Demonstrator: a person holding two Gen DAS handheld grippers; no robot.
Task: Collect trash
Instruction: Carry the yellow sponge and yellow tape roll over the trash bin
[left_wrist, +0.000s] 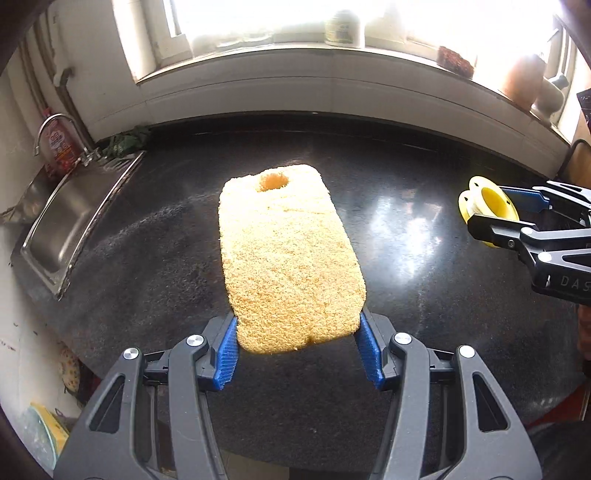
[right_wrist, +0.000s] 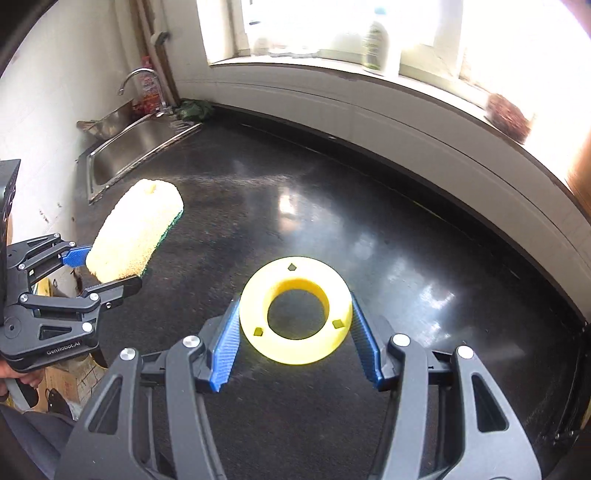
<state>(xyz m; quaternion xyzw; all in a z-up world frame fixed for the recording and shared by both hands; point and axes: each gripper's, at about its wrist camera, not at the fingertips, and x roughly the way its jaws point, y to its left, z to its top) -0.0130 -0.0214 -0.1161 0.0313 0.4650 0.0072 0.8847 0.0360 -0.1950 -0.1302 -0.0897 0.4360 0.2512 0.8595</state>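
Observation:
My left gripper (left_wrist: 297, 345) is shut on the near end of a yellow sponge (left_wrist: 288, 254) with a hole near its far end; it is held above the black counter (left_wrist: 424, 236). The right wrist view shows the sponge (right_wrist: 135, 232) with a green underside, clamped by the left gripper (right_wrist: 110, 269). My right gripper (right_wrist: 293, 345) is shut on a yellow plastic spool (right_wrist: 295, 310), its blue pads pressing both sides. The spool (left_wrist: 487, 206) and the right gripper (left_wrist: 506, 210) also show at the right of the left wrist view.
A steel sink (left_wrist: 66, 218) with a tap (left_wrist: 51, 129) sits at the counter's left end, green cloth (left_wrist: 125, 142) behind it. The windowsill (left_wrist: 332, 62) holds a jar (left_wrist: 341, 27), pots (left_wrist: 524, 79) and a brown scrubber (right_wrist: 508, 116).

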